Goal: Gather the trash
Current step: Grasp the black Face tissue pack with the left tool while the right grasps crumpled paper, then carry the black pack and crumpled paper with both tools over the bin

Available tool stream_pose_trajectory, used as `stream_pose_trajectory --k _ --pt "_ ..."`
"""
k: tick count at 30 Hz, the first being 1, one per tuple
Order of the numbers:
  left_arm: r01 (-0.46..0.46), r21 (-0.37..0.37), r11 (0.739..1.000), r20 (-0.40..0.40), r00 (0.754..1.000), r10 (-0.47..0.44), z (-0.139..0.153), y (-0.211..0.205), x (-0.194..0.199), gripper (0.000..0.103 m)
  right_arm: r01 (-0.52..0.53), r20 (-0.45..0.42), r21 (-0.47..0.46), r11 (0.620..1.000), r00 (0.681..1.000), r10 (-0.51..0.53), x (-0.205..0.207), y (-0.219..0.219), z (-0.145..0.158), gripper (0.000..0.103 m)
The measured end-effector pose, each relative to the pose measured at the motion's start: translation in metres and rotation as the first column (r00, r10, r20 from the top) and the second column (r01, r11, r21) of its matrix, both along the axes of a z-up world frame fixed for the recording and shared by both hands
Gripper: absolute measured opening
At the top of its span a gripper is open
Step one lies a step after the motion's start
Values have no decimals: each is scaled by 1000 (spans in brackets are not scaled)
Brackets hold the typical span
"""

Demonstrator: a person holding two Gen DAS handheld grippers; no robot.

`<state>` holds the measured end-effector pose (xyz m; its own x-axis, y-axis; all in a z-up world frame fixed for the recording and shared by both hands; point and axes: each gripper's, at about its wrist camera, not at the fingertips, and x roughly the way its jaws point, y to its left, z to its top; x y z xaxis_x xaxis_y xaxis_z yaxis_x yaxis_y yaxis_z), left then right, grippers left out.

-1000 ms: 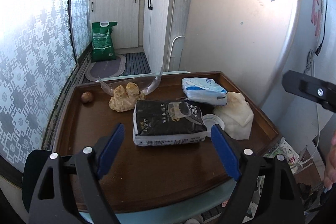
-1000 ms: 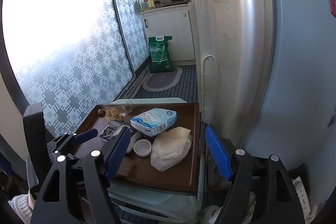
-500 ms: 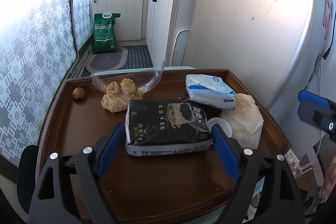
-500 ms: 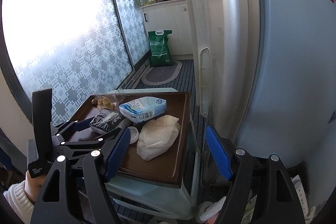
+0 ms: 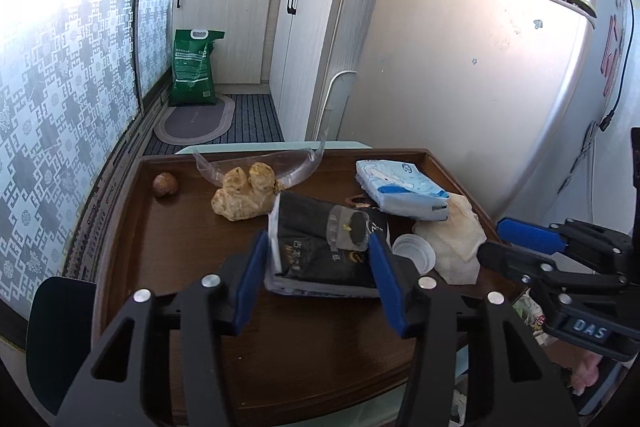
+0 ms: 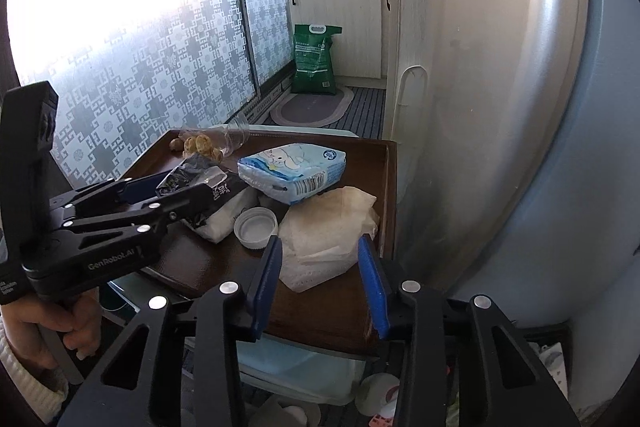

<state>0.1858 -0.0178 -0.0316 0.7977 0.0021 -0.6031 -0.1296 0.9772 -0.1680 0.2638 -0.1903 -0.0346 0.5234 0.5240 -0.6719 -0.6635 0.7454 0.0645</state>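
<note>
Closing L gripper point(image 5: 320, 279) on black pack point(image 5: 326, 247), R gripper point(image 6: 320, 279) on tissue point(image 6: 328, 231)

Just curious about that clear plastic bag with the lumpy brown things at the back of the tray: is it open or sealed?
Open. The clear plastic bag gapes, and the lumpy brown pieces spill from it onto the tray.

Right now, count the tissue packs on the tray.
2. The black tissue pack lies between the left gripper fingers; the blue tissue pack sits behind it, nearer the fridge. None seems hidden.
</note>
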Motion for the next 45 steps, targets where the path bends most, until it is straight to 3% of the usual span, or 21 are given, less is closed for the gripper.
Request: stream_pose_trajectory --k 11,15,25,36,41,45 --pt "32 -10 999 -30 999 -33 -4 4 -4 54 38 23 -103 994 999 -36 6 20 -16 27" --pt "35 -52 998 -8 999 -36 0 7 -8 68 40 18 -109 993 999 -38 7 21 -15 20" --pt "56 38 998 -37 998 -55 -4 -12 -1 83 46 24 -91 995 999 -44 5 17 -14 3" --pt "28 45 999 -46 999 -26 -11 -12 12 89 72 35 -3 997 997 -72 -1 -8 18 2" --pt "-4 15 1000 -37 999 5 -11 -11 17 93 74 35 13 997 997 -74 -2 -9 20 2" --pt "-28 95 995 -54 998 33 -14 -16 21 95 78 37 16 997 996 -79 -4 -9 21 2"
